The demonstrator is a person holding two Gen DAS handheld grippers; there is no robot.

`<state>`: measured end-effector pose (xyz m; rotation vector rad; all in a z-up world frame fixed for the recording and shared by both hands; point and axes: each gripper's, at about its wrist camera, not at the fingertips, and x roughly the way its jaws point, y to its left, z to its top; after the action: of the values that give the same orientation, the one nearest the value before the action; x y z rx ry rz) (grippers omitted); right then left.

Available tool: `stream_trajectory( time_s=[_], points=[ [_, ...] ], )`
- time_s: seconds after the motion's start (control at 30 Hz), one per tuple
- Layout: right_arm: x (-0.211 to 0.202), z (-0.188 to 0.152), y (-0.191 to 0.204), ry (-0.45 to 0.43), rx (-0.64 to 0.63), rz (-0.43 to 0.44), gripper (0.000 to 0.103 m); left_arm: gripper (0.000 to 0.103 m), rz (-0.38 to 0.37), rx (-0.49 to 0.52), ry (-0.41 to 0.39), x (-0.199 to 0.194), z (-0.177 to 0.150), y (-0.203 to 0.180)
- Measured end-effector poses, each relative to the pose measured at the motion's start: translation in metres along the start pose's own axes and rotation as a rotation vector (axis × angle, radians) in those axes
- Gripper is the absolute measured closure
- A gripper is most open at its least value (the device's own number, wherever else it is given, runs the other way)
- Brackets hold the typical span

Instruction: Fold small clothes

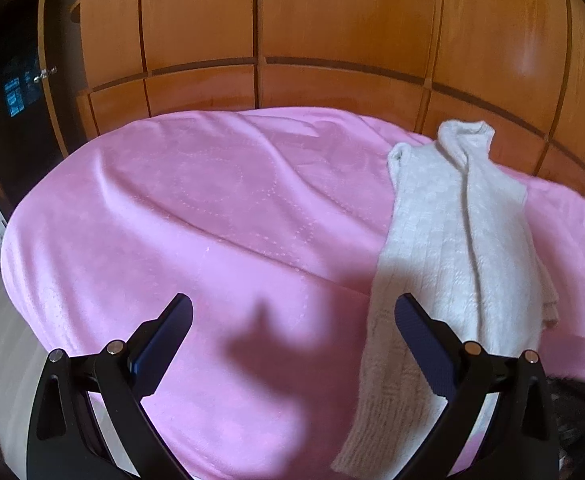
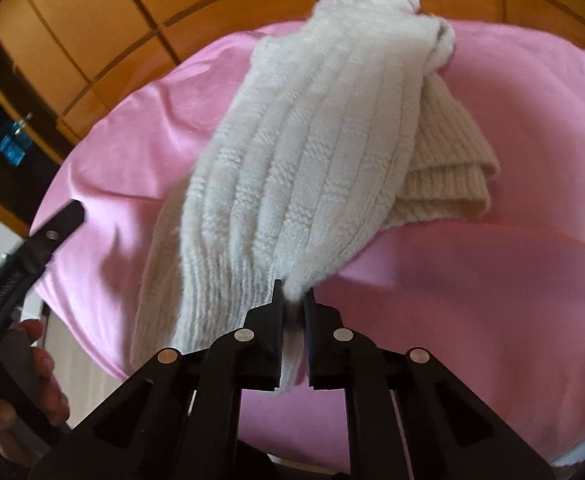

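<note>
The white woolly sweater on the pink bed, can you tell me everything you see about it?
The sweater is a cream-white, fuzzy knit with ribbed, cable-like stripes running down it. It lies lengthwise on the pink blanket, already folded narrow, with a ribbed beige cuff sticking out on one side. The right tongs are shut on its near edge, lifting it slightly. The left tongs hang open beside it.

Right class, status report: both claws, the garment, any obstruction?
Left claw open, empty. Right claw shut on cream knit sweater, hem lifted off pink blanket. Nothing obstructing.
</note>
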<state>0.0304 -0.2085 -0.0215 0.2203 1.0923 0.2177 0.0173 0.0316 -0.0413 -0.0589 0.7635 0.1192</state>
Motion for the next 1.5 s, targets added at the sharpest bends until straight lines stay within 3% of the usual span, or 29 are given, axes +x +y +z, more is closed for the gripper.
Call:
stream_trajectory(
  time_s=[0.1,0.27,0.53,0.63,0.8,0.9,1.0,1.03,1.07,1.1,1.13,1.17,1.2,1.27,1.33,1.4,1.43,1.5],
  points=[
    [-0.022,0.007,-0.003,-0.059,-0.041,-0.023,0.098,0.002,0.003,0.01,-0.003,-0.001,0.001,-0.003],
    [-0.055,0.026,-0.034,-0.164,-0.02,-0.139,0.098,0.002,-0.008,0.031,-0.002,-0.002,0.0,-0.008],
    [-0.106,0.069,-0.119,-0.336,0.051,-0.458,0.098,0.002,-0.031,0.057,0.017,0.001,-0.002,-0.015],
    [-0.118,0.094,-0.155,-0.388,0.065,-0.611,0.098,0.002,-0.072,0.086,0.037,0.003,-0.004,-0.022],
    [-0.129,0.143,-0.234,-0.408,0.156,-0.846,0.098,0.003,-0.204,0.183,0.097,0.008,-0.014,-0.042],
    [-0.129,0.161,-0.277,-0.401,0.254,-0.903,0.098,0.003,-0.275,0.263,0.145,0.013,-0.023,-0.058],
    [-0.123,0.172,-0.314,-0.381,0.336,-0.893,0.098,0.009,-0.292,0.344,0.194,0.02,-0.036,-0.072],
    [-0.122,0.174,-0.319,-0.374,0.346,-0.882,0.092,0.017,-0.294,0.365,0.213,0.023,-0.039,-0.076],
    [-0.121,0.174,-0.321,-0.367,0.359,-0.874,0.084,0.025,-0.304,0.387,0.238,0.029,-0.044,-0.081],
    [-0.121,0.172,-0.322,-0.374,0.366,-0.871,0.066,0.028,-0.296,0.393,0.235,0.03,-0.045,-0.082],
    [-0.123,0.167,-0.315,-0.399,0.362,-0.862,0.05,0.049,-0.306,0.39,0.227,0.029,-0.044,-0.082],
    [-0.122,0.164,-0.308,-0.414,0.354,-0.854,0.041,0.077,-0.332,0.381,0.22,0.026,-0.041,-0.08],
    [-0.122,0.159,-0.302,-0.422,0.344,-0.833,0.04,0.086,-0.344,0.367,0.218,0.024,-0.036,-0.077],
    [-0.117,0.149,-0.281,-0.411,0.309,-0.716,0.04,0.091,-0.397,0.298,0.213,0.02,-0.027,-0.062],
    [-0.104,0.138,-0.253,-0.365,0.27,-0.544,0.04,0.091,-0.408,0.238,0.19,0.018,-0.014,-0.04],
    [-0.087,0.127,-0.22,-0.304,0.217,-0.374,0.04,0.091,-0.431,0.098,0.18,0.023,0.011,-0.002],
    [-0.072,0.12,-0.196,-0.252,0.188,-0.243,0.041,0.093,-0.417,0.049,0.163,0.026,0.023,0.014],
    [-0.051,0.11,-0.166,-0.185,0.176,-0.081,0.042,0.097,-0.361,-0.021,0.113,0.034,0.054,0.048]
  ],
)
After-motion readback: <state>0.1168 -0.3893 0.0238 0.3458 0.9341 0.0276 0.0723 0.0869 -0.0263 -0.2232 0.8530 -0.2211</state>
